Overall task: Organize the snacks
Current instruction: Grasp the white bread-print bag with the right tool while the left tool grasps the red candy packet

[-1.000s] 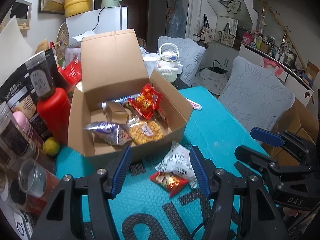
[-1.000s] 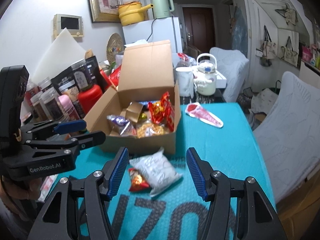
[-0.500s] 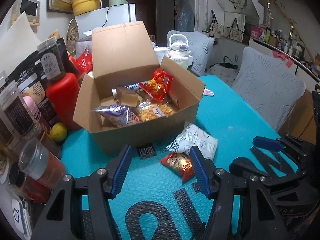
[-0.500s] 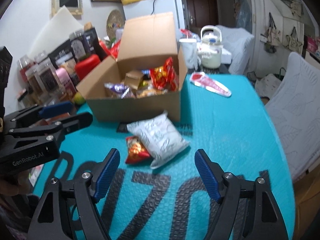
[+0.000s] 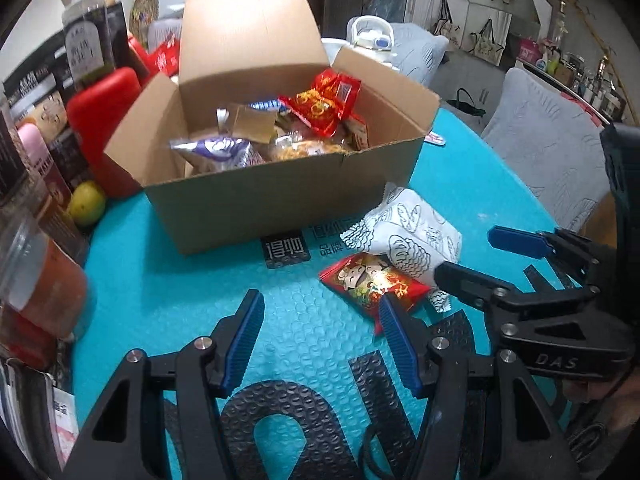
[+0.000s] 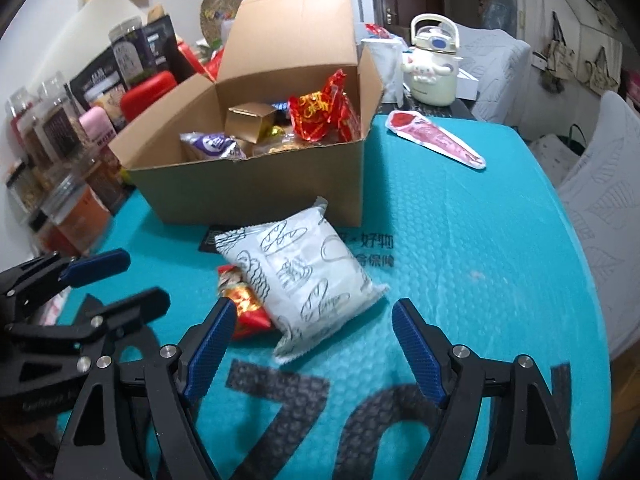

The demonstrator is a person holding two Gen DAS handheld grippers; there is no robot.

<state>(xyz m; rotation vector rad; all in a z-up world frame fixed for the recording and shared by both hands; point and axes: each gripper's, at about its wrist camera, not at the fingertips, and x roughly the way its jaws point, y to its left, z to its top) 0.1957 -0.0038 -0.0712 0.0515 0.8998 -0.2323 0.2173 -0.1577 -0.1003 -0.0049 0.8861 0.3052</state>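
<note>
Cardboard box [image 6: 256, 192] holding snack packets, seemingly half full, both jaws open, empty, right's just widened

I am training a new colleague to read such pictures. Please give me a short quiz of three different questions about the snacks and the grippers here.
1. True or false: the white bread-print bag lies partly on the small red packet.
2. Which is open and empty? A) left gripper only B) right gripper only C) both
3. Fill in: the gold carton sits inside the ____.

Key: 1 true; 2 C; 3 cardboard box.
</note>
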